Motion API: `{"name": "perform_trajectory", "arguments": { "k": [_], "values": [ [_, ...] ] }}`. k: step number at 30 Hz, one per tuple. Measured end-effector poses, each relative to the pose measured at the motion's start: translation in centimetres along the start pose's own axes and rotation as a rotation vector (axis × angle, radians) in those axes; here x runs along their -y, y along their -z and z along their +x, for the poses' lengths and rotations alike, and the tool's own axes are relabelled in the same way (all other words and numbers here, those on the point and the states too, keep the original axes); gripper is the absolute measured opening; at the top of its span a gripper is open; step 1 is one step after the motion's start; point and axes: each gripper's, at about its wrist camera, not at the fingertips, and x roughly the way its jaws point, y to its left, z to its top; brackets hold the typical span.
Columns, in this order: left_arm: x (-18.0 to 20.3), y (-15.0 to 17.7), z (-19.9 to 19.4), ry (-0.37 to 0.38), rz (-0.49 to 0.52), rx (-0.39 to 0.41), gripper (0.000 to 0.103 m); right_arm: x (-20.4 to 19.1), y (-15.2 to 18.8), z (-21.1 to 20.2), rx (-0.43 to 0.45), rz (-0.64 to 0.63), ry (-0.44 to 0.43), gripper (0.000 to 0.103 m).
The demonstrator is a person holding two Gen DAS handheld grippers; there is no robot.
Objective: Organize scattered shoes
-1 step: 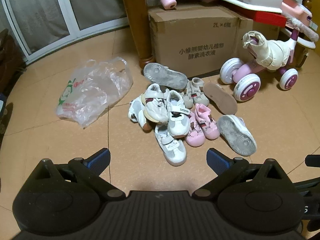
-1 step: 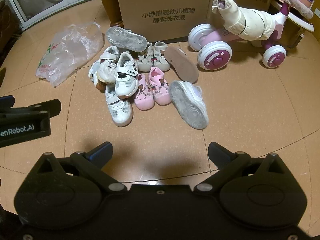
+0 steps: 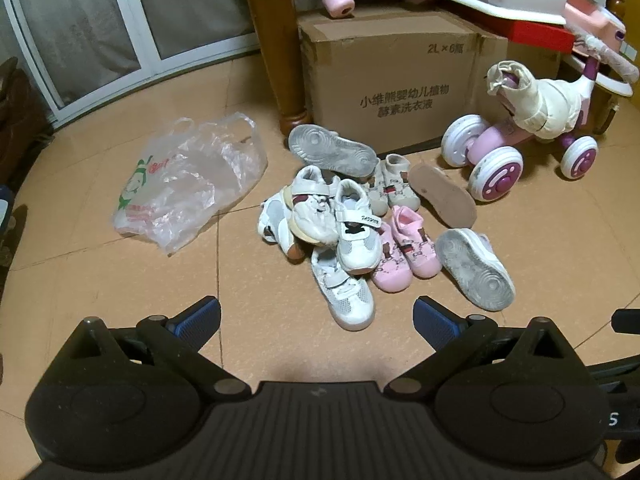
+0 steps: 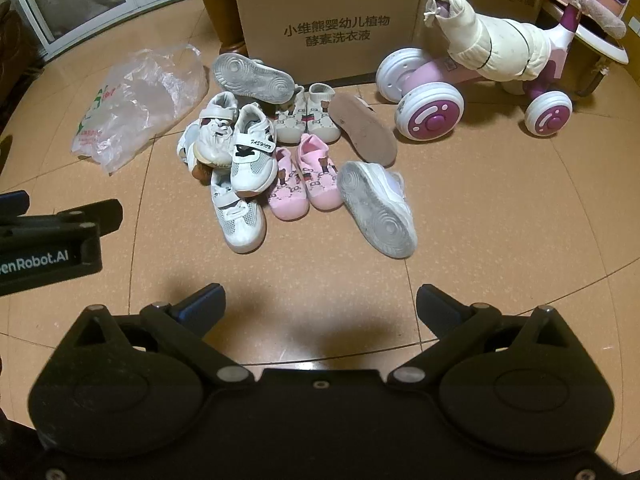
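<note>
1. On the tiled floor (image 3: pixel 120 288), in front of a cardboard box (image 3: pixel 384 88), lies a loose heap of small shoes (image 3: pixel 360 224).
2. Two white strap sneakers (image 4: pixel 252 152) sit on top of the heap's left part; a third white sneaker (image 4: pixel 238 216) points toward the cameras at the heap's near edge.
3. A pink pair (image 4: pixel 306 178) stands side by side just right of them, with a beige patterned pair (image 4: pixel 308 118) behind it, nearer the box.
4. Three shoes lie sole-up: one grey-soled (image 3: pixel 332 152) against the box, one brown-soled (image 3: pixel 442 194) to the right, one white (image 3: pixel 474 274) at the heap's right edge.
5. A crumpled plastic bag (image 3: pixel 188 180) lies apart to the left; a pink ride-on toy (image 3: pixel 520 136) stands to the right.
6. The left hand-held gripper (image 3: pixel 316 316) hangs over bare floor short of the heap, released, nothing between its fingers.
7. The right hand-held gripper (image 4: pixel 320 304) is likewise spread wide and empty, near the heap without touching it.
</note>
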Motion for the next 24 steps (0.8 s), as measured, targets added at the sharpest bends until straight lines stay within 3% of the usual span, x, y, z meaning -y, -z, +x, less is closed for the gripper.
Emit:
{"name": "perform_trajectory", "arguments": {
  "k": [8, 24],
  "values": [
    [1.0, 0.3, -0.1, -0.034, 0.021, 0.014, 0.103, 0.0, -0.1, 0.0, -0.006, 0.004, -0.008, 0.103],
    [0.0, 0.4, 0.1, -0.02, 0.004, 0.004, 0.103, -0.1, -0.1, 0.3, -0.007, 0.004, -0.011, 0.103]
  ]
}}
